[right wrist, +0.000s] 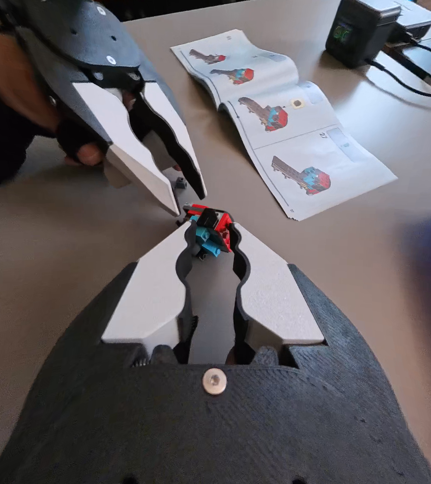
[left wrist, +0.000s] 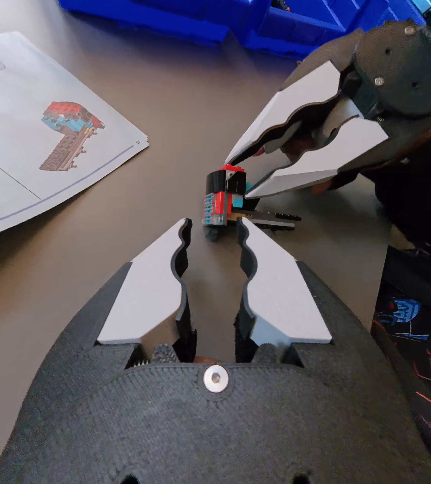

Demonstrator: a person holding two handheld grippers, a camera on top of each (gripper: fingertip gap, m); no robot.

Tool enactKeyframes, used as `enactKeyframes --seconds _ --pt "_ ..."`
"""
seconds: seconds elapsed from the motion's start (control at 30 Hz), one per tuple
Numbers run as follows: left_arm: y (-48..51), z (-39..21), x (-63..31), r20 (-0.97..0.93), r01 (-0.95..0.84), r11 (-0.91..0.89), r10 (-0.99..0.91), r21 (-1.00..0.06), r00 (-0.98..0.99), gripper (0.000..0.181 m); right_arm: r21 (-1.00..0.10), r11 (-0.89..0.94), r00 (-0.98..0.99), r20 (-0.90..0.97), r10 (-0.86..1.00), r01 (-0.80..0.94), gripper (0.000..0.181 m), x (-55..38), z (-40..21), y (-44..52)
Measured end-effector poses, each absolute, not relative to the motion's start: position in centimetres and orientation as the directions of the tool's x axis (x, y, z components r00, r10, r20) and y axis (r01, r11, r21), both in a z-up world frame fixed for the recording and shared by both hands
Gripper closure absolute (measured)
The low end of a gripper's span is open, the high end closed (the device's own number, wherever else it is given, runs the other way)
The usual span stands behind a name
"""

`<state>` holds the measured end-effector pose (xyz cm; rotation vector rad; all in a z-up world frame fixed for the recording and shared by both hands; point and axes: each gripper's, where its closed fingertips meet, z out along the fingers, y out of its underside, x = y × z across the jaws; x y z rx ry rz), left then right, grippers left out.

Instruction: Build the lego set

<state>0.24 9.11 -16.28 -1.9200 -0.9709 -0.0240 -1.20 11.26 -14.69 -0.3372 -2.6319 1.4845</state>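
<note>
Red, black and teal brick model (right wrist: pixel 210 230) sits on the grey surface (right wrist: pixel 314 262), one of its kind. Right gripper (right wrist: pixel 210 230) clamps it; left gripper (left wrist: pixel 214 222) gapes narrowly beside it. One paper booklet (right wrist: pixel 287 117) lies open nearby.

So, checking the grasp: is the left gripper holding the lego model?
No, the left gripper is open, its tips short of the lego model with nothing between them.

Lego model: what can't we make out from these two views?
- Right tool grip: right wrist view, fingers flank the Lego model; contact unclear.
- Model's long dark base: left wrist view, left tool's finger covers its near end.
- Blue bins: left wrist view, cut by top edge; contents unseen.
</note>
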Motion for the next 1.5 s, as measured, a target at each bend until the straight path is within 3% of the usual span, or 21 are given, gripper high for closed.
enactKeyframes --seconds 0.3,0.47,0.57,0.7,0.97,1.2,1.5 --pt "8.5 -16.0 0.2 0.398 0.623 -0.213 0.606 -0.753 0.689 0.145 -0.838 0.49 -0.934 -0.064 0.35 0.241 0.127 -0.4 -13.9 12.0" --pt "7.8 -16.0 0.1 0.399 0.62 -0.202 0.608 -0.758 0.686 0.145 -0.754 0.631 -0.915 0.105 0.39 0.182 0.108 -0.4 -16.7 11.6" --pt "7.6 -15.8 0.2 0.4 0.615 -0.197 0.603 -0.763 0.69 0.145 -0.741 0.644 -0.912 0.108 0.396 0.192 0.109 -0.7 -17.4 11.1" --pt "7.5 -15.4 0.3 0.394 0.598 -0.19 0.594 -0.778 0.702 0.145 -0.745 0.646 -0.914 0.128 0.384 0.167 0.131 -1.2 -17.3 10.7" --pt "7.3 -14.2 0.6 0.397 0.555 -0.154 0.548 -0.818 0.736 0.144 -0.801 0.589 -0.942 0.106 0.318 0.108 0.131 -0.6 -14.9 10.5" --pt "8.3 -9.1 2.6 0.176 0.23 -0.083 0.415 -0.97 0.893 0.129 -0.813 0.582 -0.983 0.116 0.141 -0.012 0.131 2.4 -11.1 9.2" --pt "8.4 -5.6 5.9 -0.073 -0.056 -0.059 0.339 -0.997 0.938 0.129 -0.754 0.625 -0.978 0.191 -0.084 -0.201 0.131 5.8 -7.6 8.1"
